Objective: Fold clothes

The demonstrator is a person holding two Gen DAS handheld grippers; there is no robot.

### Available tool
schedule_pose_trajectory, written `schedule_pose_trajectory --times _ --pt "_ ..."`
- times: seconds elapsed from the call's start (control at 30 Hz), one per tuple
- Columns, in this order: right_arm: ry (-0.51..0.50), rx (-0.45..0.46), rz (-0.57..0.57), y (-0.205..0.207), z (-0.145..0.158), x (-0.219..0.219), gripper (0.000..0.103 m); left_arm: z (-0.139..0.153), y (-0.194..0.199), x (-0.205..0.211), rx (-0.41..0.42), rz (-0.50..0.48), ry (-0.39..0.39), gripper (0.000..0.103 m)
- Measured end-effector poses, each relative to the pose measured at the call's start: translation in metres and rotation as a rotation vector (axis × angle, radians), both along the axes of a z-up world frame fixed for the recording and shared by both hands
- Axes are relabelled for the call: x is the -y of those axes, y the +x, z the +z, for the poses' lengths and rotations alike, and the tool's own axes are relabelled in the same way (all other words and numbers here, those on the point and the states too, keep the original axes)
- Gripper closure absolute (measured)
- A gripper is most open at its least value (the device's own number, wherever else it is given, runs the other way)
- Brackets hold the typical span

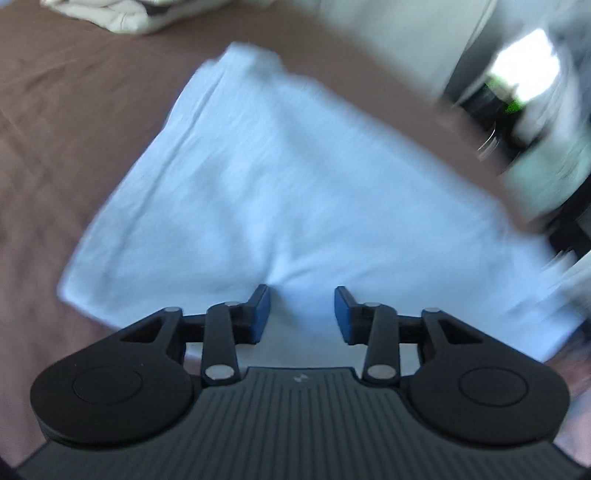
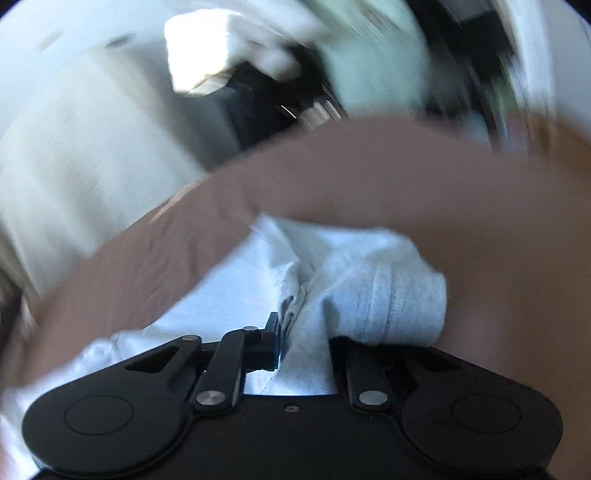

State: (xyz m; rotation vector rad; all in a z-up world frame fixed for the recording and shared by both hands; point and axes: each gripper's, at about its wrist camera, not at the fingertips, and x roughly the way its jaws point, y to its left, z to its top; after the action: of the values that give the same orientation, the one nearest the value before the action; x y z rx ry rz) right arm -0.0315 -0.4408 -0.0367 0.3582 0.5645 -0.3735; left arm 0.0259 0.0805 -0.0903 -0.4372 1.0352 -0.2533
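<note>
White garment (image 1: pixel 280 192) lies on the brown bedsheet (image 1: pixel 55 147) as a partly folded slab – left gripper (image 1: pixel 302 314) jaws apart above it, right gripper (image 2: pixel 295 332) clamped on a bunched edge – folding looks unfinished.

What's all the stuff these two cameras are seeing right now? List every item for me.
White garment: one, white, lying partly folded on the brown surface; a bunched part of it sits between the right gripper's fingers.
Brown bed cover: one, brown, beneath the garment.
Cream folded cloth: one pile, cream, far left corner of the cover.
Background beyond the cover: blurred, cannot tell.
Left gripper: one, black with blue pads, open, nothing between its fingers, over the garment's near edge.
Right gripper: one, black, closed on the garment.
</note>
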Motion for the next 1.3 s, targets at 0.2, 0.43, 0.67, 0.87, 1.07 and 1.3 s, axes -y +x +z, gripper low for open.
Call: schedule_pose_trajectory --times 0.2,0.43,0.67,0.87,1.07,1.3 --pt "-0.175 0.158 0.364 0.007 0.074 -0.145 0.088 0.036 -0.007 -0.063 0.096 0.067 -0.074 0.052" --pt "-0.241 0.044 0.68 0.064 0.041 -0.356 0.089 -0.002 0.019 -0.125 0.108 0.125 -0.518 0.052" --pt "-0.273 -0.104 0.716 0.083 -0.053 -0.43 0.09 -0.023 0.033 -0.133 0.054 0.165 -0.595 0.052" --pt "-0.059 -0.017 0.62 0.093 -0.013 -0.404 0.089 -0.005 0.034 -0.143 0.124 0.18 -0.714 0.051" --pt "-0.269 -0.054 0.771 0.072 -0.024 -0.446 0.089 -0.006 0.026 -0.165 0.122 0.254 -0.72 0.05" --pt "-0.077 -0.038 0.95 0.049 -0.017 -0.428 0.062 0.008 0.024 -0.159 0.144 0.216 -0.659 0.05"
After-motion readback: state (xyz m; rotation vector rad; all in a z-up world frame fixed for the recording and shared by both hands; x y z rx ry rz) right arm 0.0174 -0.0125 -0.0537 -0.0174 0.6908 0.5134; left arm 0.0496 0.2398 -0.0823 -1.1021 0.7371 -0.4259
